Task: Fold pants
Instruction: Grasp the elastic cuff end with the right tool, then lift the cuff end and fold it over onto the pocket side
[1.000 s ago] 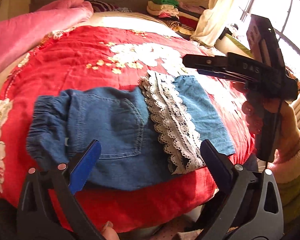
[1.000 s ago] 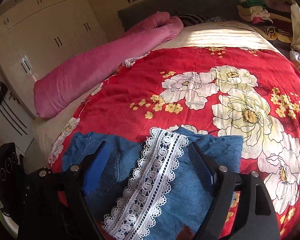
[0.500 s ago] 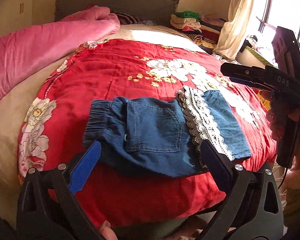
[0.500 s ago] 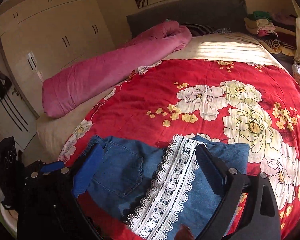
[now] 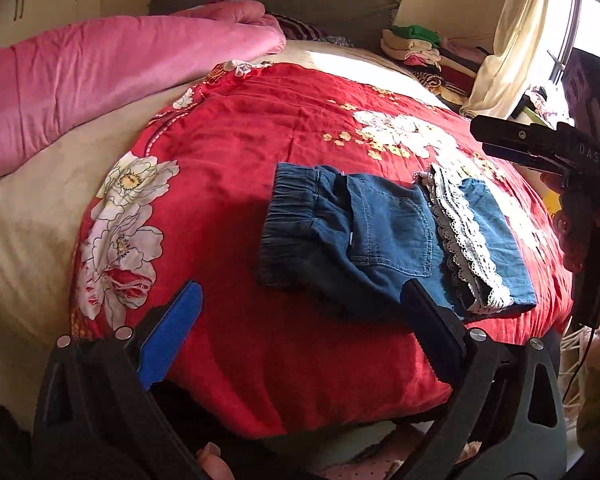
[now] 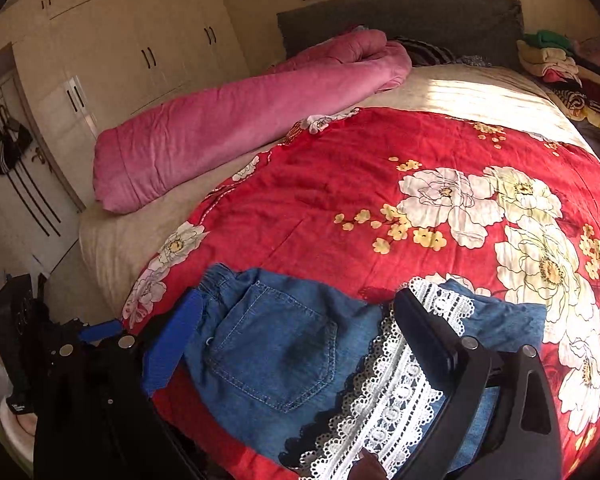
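Observation:
Small blue denim pants [image 5: 384, 236] with a white lace trim [image 5: 460, 232] lie folded and flat on the red floral quilt [image 5: 260, 152], near its front edge. My left gripper [image 5: 300, 320] hangs open in front of them, to their left, with nothing between its fingers. The right gripper [image 5: 500, 140] shows at the right edge of the left wrist view, held in a hand, above the pants' right end. In the right wrist view the pants [image 6: 276, 352] lie below my right gripper [image 6: 300, 332], which is open wide and not touching the cloth.
A rolled pink blanket [image 5: 100, 80] lies along the bed's left side. Stacked folded clothes [image 5: 416, 44] sit at the far right by the grey headboard [image 6: 400, 16]. Cream wardrobes [image 6: 132, 40] stand left of the bed. A curtain [image 5: 512, 32] and window are at the right.
Both grippers have drawn back from the pants, which now look smaller and farther off. The right jaws have spread wider. The pants lie as before.

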